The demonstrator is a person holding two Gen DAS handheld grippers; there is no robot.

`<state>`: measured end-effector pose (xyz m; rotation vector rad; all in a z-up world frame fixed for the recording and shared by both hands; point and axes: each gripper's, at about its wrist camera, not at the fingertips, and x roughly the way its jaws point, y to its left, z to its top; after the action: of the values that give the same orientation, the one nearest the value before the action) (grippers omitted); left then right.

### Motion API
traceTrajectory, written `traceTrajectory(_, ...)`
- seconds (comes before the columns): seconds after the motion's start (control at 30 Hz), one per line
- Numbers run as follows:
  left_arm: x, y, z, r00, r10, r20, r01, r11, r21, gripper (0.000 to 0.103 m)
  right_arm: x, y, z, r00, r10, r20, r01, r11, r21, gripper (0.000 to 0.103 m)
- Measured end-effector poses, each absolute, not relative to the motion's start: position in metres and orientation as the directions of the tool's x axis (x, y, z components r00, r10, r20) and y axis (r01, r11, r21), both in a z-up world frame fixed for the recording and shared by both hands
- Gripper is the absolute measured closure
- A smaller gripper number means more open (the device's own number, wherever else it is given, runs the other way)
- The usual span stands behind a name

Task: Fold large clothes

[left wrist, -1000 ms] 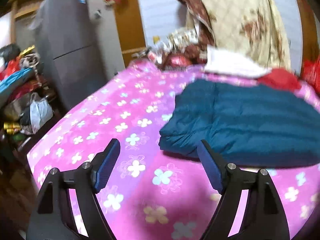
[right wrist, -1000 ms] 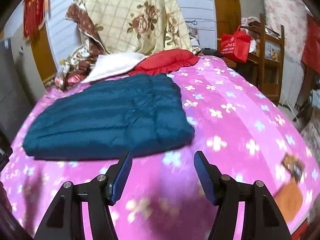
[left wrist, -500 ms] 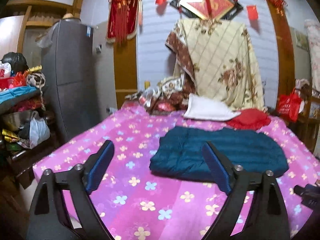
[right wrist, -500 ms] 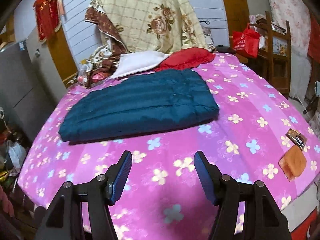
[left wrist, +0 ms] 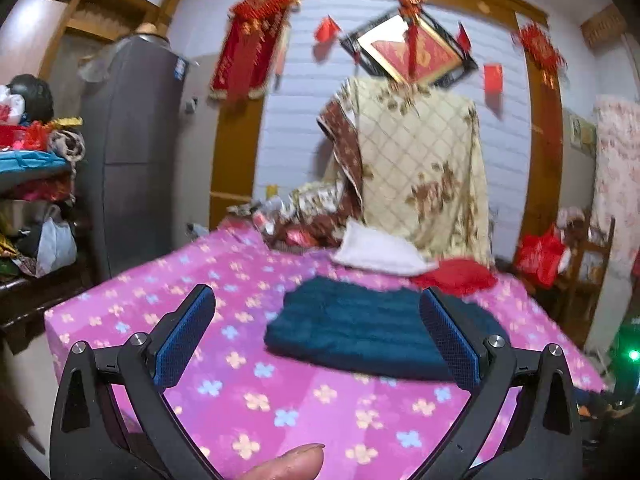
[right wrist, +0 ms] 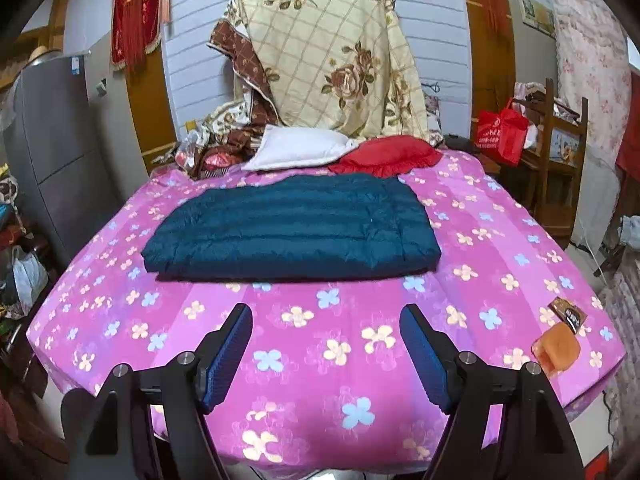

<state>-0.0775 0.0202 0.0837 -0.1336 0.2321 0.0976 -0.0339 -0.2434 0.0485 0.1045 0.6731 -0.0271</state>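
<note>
The folded jacket lies flat on the pink bedspread, at 12 o'clock from the right gripper and well apart from it. That gripper's jaws are spread, holding nothing. The left gripper is likewise released, the jacket at 1 o'clock. Pillows sit beyond the jacket at 12.

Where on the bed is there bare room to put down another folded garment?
Free: the pink sheet between the folded teal jacket and the near edge, and the strip right of the jacket. Crowded: the headboard end, with white pillow, red pillow and bedding; orange item at the near-right corner.
</note>
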Motion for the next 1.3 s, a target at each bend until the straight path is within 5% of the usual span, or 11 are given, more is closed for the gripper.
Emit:
traceTrajectory(0.63, -0.034, -0.033, 0.008, 0.838, 0.031, -0.544, -0.015, 0.999, 0.034, 0.001, -0.018, -0.239, 0.002, 0.670, -0.082, -0.737, 0.120, 0.993, -0.002, 0.029)
traceTrajectory(1.3, -0.024, -0.032, -0.005, 0.787, 0.019, -0.617, -0.010, 1.000, 0.018, 0.001, -0.015, -0.231, -0.009, 0.644, -0.135, -0.753, 0.133, 0.989, -0.063, 0.029)
